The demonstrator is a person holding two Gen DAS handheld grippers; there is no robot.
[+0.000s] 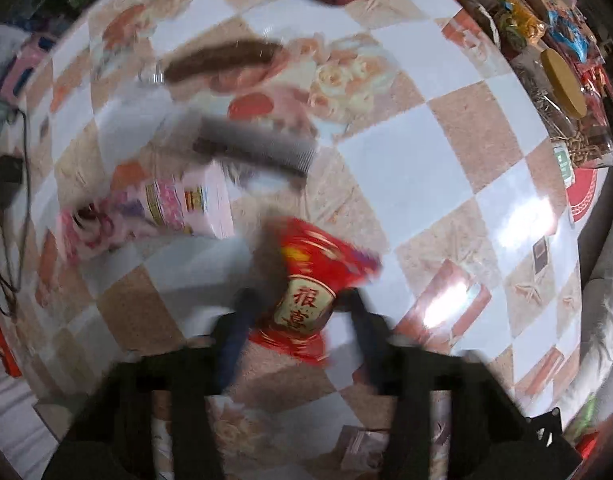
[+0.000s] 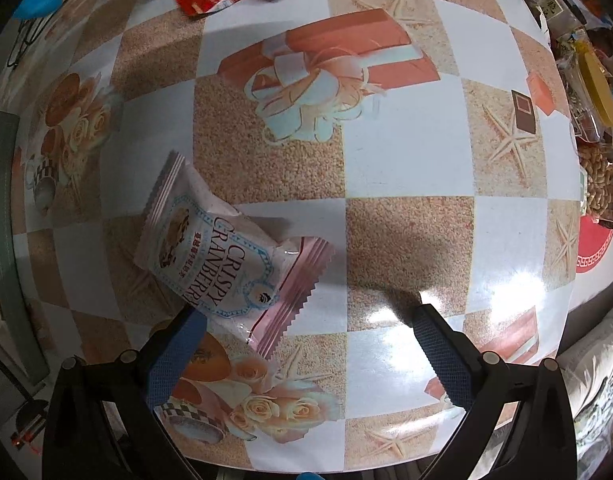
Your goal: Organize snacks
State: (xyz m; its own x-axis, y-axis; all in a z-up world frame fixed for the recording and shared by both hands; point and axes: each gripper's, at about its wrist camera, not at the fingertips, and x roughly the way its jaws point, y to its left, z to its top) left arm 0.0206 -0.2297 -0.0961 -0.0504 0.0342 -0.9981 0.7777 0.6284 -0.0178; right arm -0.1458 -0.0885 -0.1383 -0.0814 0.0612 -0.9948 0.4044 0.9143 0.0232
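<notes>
Left gripper [image 1: 302, 308] straddling the red snack packet [image 1: 312, 288] on the tabletop [image 1: 426, 160], jaws narrowed around it; firm contact not discernible through blur. Right gripper [image 2: 306, 332] with jaws wide apart, empty, beside the cranberry packet [image 2: 222, 256]. Best to squeeze mid-packet, lift straight
</notes>
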